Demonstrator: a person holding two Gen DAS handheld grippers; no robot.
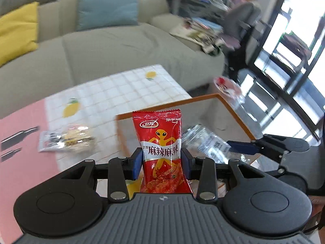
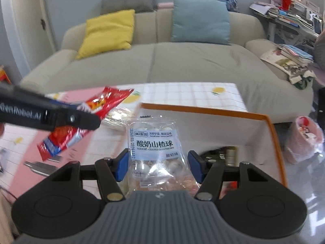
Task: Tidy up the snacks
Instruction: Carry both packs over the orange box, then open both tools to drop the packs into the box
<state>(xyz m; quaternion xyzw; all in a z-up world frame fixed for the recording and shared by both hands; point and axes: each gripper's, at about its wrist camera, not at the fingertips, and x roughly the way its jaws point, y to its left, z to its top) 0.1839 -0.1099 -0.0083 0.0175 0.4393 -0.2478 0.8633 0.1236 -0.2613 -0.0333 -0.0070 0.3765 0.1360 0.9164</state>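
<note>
In the left wrist view my left gripper (image 1: 161,161) is shut on a red snack packet (image 1: 159,142) with an orange figure on it, which stands upright between the blue pads (image 1: 137,162). To its right, my right gripper (image 1: 240,146) holds a clear packet (image 1: 203,140) over an orange-rimmed box (image 1: 182,104). In the right wrist view my right gripper (image 2: 158,165) is shut on that clear packet of white yogurt-coated hawthorn balls (image 2: 153,142). The left gripper (image 2: 91,120) crosses the upper left with the red packet (image 2: 101,104) in it.
Another clear snack pack (image 1: 67,138) lies on the checked and pink tablecloth (image 1: 113,89). The orange-rimmed box (image 2: 233,112) stands at the table's right end. Beyond are a beige sofa (image 2: 182,61), piled magazines (image 2: 290,57) and a pink rubbish bag (image 2: 304,140) on the floor.
</note>
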